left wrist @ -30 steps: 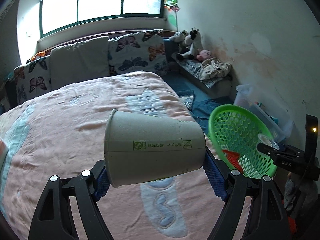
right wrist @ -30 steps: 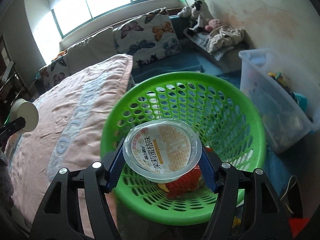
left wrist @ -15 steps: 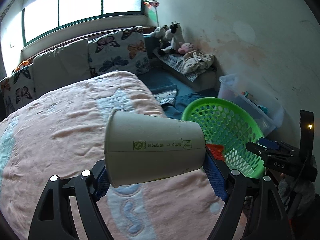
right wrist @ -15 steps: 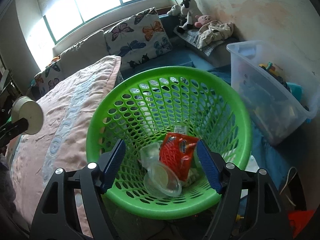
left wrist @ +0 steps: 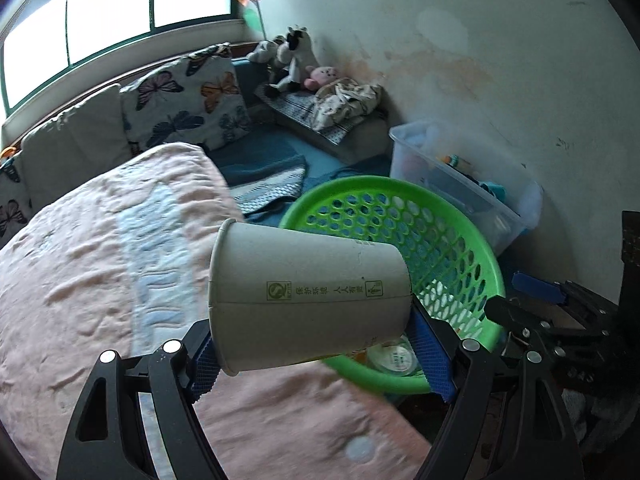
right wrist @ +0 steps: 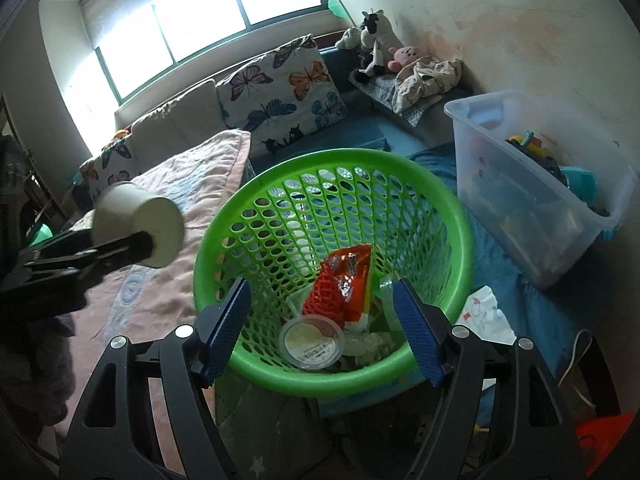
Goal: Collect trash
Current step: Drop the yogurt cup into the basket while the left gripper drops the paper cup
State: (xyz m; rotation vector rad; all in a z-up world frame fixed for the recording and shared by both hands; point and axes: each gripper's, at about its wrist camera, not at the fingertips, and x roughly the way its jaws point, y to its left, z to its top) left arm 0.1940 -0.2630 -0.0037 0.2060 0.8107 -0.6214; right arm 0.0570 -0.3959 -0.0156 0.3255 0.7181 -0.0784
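Holding a paper cup [left wrist: 308,300] sideways in my left gripper [left wrist: 316,360], jaws pinching it over the bed [left wrist: 100,280] beside the green basket [right wrist: 460,240], right gripper [right wrist: 320,332] jaws spread and empty above it, tub [right wrist: 312,338] and wrapper [right wrist: 344,280] inside

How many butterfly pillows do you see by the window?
3. One large butterfly pillow leans between the plain cushions and the toy corner; a smaller one sits at the left end; a third shows partly at the frame edge. Others may be hidden.
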